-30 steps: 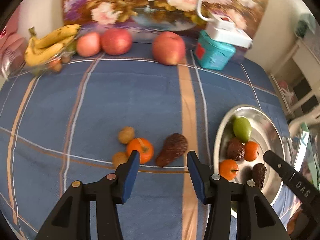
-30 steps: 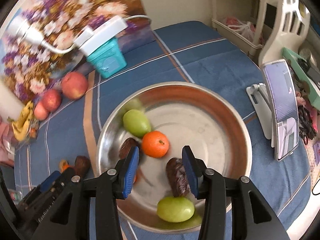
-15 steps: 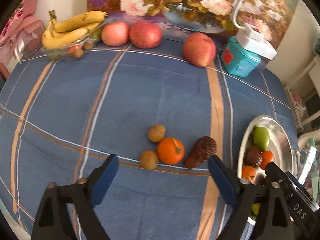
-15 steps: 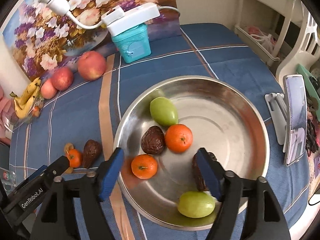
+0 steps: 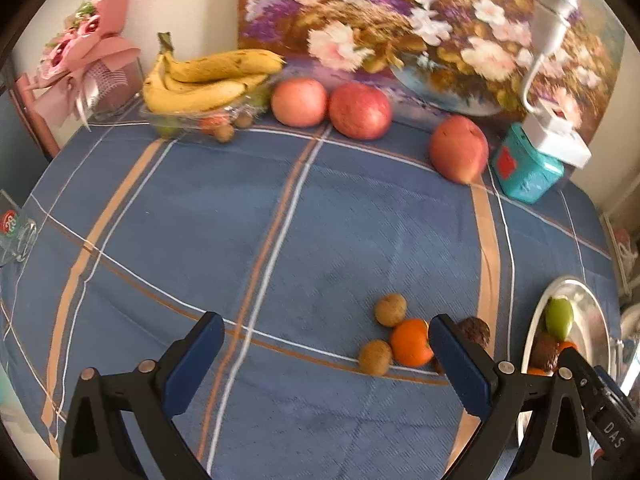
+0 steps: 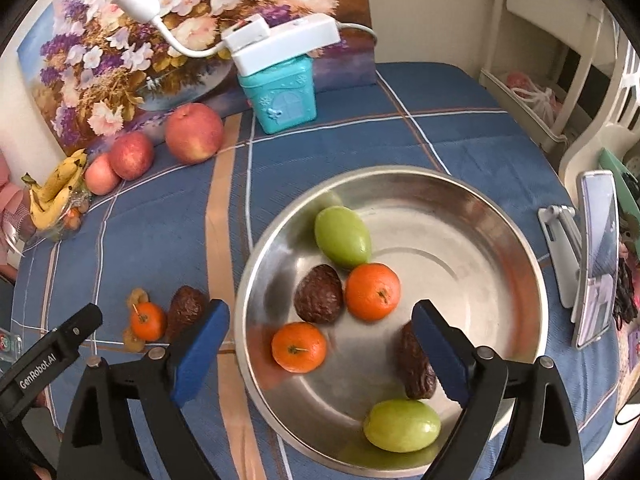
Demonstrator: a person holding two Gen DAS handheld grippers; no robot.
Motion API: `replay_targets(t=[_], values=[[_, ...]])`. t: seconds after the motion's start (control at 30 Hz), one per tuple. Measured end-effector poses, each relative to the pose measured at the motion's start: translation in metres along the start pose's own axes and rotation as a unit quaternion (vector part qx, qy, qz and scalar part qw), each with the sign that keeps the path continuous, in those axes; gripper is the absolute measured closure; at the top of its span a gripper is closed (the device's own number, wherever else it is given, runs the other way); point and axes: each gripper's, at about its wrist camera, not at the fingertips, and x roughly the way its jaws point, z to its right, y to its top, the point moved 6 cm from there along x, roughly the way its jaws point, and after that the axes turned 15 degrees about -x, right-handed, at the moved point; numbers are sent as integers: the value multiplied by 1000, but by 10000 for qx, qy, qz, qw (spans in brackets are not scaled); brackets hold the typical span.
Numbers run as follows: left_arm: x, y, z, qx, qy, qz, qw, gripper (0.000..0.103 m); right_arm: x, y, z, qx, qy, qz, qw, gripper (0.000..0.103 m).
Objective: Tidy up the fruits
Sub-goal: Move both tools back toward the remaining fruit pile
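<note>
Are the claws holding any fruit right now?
No, nothing is held. The left claw is wide open above the blue tablecloth, and the right claw is wide open over the metal bowl, touching no fruit.

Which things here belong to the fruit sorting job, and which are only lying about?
Job: metal bowl with fruits inside; loose orange, dark wrinkled fruit and two small brown fruits on the cloth; both open grippers, left and right.

Lying about: bananas, apples, teal box, phone on stand.
</note>
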Motion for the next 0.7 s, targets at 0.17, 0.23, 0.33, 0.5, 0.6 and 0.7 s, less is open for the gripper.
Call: replay_targets(t=[0.17, 0.23, 0.33, 0.5, 0.6, 0.7], values=[[-1, 9, -14, -198, -3, 146, 9997, 0, 5, 4, -14, -44, 198, 51, 9998, 10], [-2, 13, -21, -289, -38, 185, 9994, 0, 7, 5, -20, -74, 283, 58, 9996, 10], [-4, 20, -28, -452, -129, 249, 9986, 0, 8, 10, -34, -174, 495, 122, 9986, 10], [-5, 30, -35, -514, -226, 397, 9976, 0, 8, 21, -64, -384, 892, 257, 9949, 10], [-2, 32, -34, -498, -322, 406, 9974, 0, 11, 24, -76, -428, 984, 253, 9939, 10], [-2, 34, -27, -318, -496, 402, 9975, 0, 13, 28, -84, -482, 1077, 267, 9927, 10]])
